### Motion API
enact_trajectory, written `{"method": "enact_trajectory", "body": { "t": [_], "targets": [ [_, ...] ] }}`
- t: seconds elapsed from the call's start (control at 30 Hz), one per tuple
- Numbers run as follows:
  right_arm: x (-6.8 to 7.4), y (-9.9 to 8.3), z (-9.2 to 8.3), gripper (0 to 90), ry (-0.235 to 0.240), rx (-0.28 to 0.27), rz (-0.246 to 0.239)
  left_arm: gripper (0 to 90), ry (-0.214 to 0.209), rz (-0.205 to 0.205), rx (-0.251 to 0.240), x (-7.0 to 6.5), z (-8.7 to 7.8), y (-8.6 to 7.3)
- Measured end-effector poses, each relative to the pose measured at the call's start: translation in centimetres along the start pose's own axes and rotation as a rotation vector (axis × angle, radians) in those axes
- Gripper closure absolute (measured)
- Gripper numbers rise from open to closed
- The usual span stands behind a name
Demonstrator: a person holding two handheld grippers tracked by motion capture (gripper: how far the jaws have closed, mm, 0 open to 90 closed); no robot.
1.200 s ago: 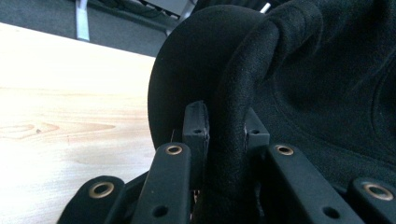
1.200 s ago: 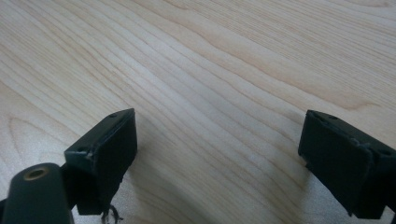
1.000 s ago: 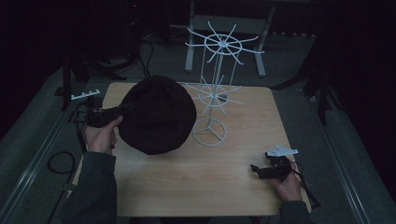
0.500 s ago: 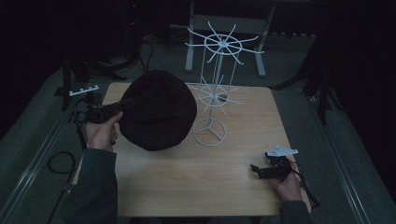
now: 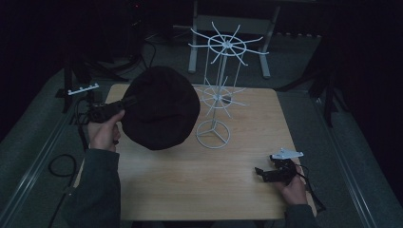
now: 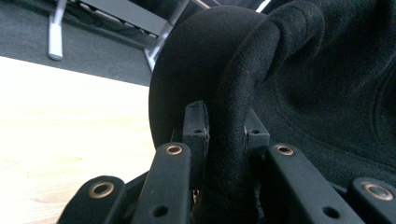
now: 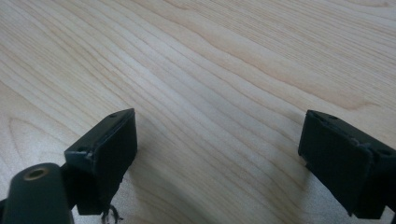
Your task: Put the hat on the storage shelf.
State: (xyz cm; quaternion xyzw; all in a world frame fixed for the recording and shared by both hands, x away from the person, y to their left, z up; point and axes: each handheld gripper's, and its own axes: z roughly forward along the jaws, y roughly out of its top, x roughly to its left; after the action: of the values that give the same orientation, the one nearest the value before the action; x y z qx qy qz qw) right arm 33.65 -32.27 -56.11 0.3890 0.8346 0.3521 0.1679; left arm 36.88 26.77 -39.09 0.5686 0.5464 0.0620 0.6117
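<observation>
A black round hat (image 5: 160,109) hangs in the air over the table's left half, held by its edge. My left gripper (image 5: 124,103) is shut on that edge; in the left gripper view the rolled black brim (image 6: 233,126) is pinched between the two pads. A white wire rack (image 5: 219,85) with spoke arms on two tiers stands on a ring base just right of the hat. My right gripper (image 5: 260,171) rests near the table's front right corner, and its jaws (image 7: 219,154) stand wide open over bare wood.
The light wooden table (image 5: 190,180) has free room in front of the hat and rack. A grey metal frame (image 5: 228,33) stands on the floor behind the table. Cables (image 5: 62,164) lie on the floor at the left.
The left hand has lifted the hat a little up and toward the back, closer to the rack's arms. The right gripper has kept still.
</observation>
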Motion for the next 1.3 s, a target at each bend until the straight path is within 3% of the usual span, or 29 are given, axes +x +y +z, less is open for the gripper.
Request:
{"method": "enact_trajectory", "body": {
  "t": [0.93,1.13,1.3],
  "targets": [
    [0.0,0.0,0.0,11.5,0.0,0.0,0.0,78.5,-0.047,-0.031,-0.054,-0.3,-0.5,1.8],
    [0.0,0.0,0.0,11.5,-0.001,0.0,0.001,78.5,-0.084,-0.049,-0.07,-0.3,-0.5,2.3],
    [0.0,0.0,0.0,11.5,-0.001,0.0,0.001,78.4,-0.087,-0.057,-0.079,-0.3,-0.6,2.5]
  ]
}}
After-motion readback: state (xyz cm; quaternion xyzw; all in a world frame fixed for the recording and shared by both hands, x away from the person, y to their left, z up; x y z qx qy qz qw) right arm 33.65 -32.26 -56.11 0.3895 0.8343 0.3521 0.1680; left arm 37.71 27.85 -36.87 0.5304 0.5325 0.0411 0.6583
